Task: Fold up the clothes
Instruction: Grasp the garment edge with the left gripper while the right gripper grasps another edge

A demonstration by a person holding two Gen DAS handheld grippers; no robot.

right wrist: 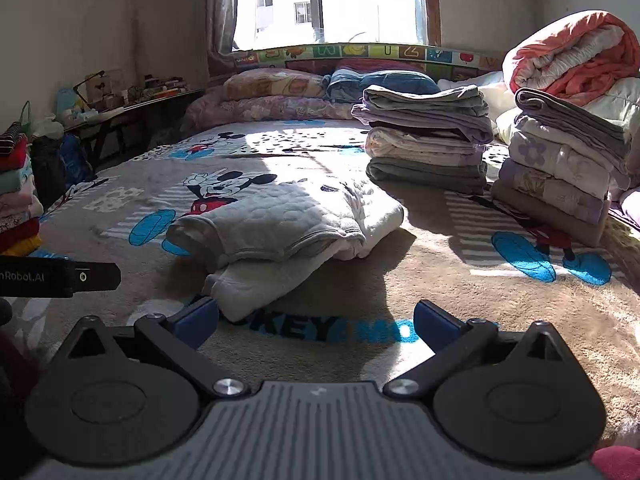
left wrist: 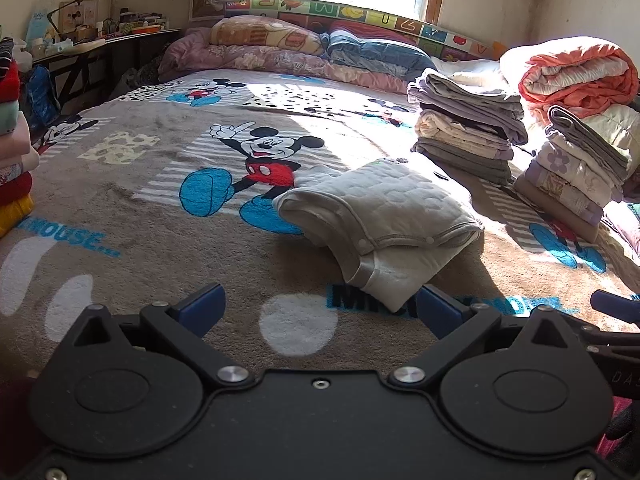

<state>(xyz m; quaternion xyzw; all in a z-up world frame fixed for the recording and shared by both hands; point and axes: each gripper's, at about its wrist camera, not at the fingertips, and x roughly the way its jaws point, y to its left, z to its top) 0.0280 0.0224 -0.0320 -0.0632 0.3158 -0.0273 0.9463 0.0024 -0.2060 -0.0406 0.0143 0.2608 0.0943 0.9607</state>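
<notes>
Blanket [left wrist: 132, 200] with the cartoon mouse print covers pretty much the whole bed, grey-brown fleece with blue lettering near the bottom edge. Up at 12 o'clock there's a row of rolled quilts [left wrist: 280, 52] under the window. Over at 2 o'clock sits a fat orange-and-white comforter roll [left wrist: 580, 72], and just below it two stacks of folded clothes [right wrist: 428, 140], standing side by side, the right one leaning a bit. Another pile of folded stuff [left wrist: 14, 148] is at 9 o'clock, reds and pinks and a yellow one at the bottom.

The piece that matters, a folded grey quilted garment [left wrist: 384, 220], lies dead center on the blanket, snaps along one edge, a paler layer sticking out underneath toward the camera.

Left gripper [left wrist: 320, 308] has its blue-padded jaws spread wide, nothing in them, its right pad just beside the garment's near corner. Right gripper [right wrist: 316, 320] is the same deal, jaws apart and empty, left pad right next to that same corner.
</notes>
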